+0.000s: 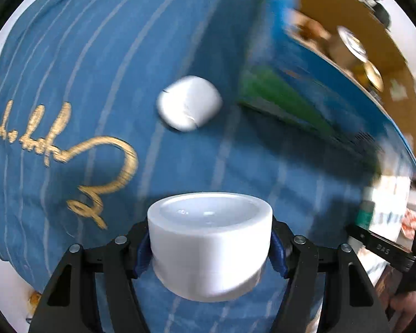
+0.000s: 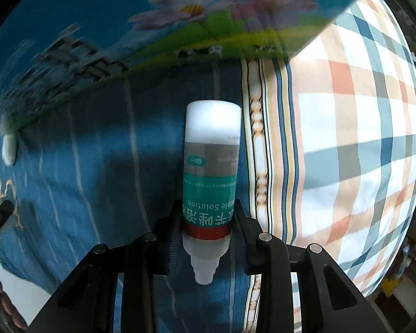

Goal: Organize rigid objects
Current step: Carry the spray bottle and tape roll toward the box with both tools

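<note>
In the left wrist view my left gripper (image 1: pixel 209 252) is shut on a white round jar (image 1: pixel 209 247), held above a blue striped cloth (image 1: pixel 97 83). A white rounded earbud case (image 1: pixel 189 102) lies on the cloth ahead of it. In the right wrist view my right gripper (image 2: pixel 206 230) is shut on a white bottle with a green label (image 2: pixel 210 177), its nozzle pointing back toward the camera, its base forward. The earbud case also shows in the right wrist view (image 2: pixel 9 148) at the far left.
A large blue and green carton (image 1: pixel 305 83) stands at the right of the cloth; its flower-printed side (image 2: pixel 180 27) fills the top of the right wrist view. A plaid cloth (image 2: pixel 346 138) lies to the right. Small jars (image 1: pixel 352 47) sit beyond the carton.
</note>
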`<action>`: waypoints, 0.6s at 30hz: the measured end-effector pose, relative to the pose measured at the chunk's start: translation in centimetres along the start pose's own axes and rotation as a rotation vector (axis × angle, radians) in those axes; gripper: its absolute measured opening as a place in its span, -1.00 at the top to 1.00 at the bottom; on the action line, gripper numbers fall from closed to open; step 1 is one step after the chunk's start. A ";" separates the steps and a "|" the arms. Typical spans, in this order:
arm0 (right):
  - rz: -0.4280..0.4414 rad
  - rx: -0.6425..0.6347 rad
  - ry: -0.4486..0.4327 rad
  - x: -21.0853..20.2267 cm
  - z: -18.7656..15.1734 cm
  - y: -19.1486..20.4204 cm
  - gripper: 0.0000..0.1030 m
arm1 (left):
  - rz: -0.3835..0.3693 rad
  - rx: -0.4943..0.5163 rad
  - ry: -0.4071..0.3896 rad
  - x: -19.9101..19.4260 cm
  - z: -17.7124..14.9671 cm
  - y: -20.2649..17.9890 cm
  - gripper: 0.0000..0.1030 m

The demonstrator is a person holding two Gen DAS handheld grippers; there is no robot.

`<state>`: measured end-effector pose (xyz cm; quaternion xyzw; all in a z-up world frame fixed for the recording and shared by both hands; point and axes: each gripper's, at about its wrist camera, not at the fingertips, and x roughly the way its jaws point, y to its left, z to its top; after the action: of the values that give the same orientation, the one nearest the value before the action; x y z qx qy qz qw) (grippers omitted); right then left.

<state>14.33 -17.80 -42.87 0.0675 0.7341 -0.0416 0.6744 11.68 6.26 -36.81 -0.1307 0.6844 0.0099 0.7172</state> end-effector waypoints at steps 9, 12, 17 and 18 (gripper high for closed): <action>0.111 -0.053 -0.055 -5.2 -4.2 -1.0 0.33 | -0.118 0.144 -0.026 -3.8 -1.1 -7.5 -0.27; 0.172 -0.073 -0.094 -8.9 -4.9 -1.2 0.33 | -0.171 0.185 -0.055 -7.0 -0.7 -8.6 -0.27; 0.252 -0.103 -0.211 -15.8 -4.0 -1.8 0.33 | -0.219 0.240 -0.104 -11.7 3.2 -10.7 -0.27; 0.270 -0.101 -0.235 -17.1 -3.5 -1.6 0.33 | -0.220 0.250 -0.110 -12.3 4.3 -11.3 -0.27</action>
<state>12.06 -19.61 -25.63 0.1260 0.6355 0.0785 0.7577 17.30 -1.79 -22.66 -0.1139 0.6218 -0.1466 0.7609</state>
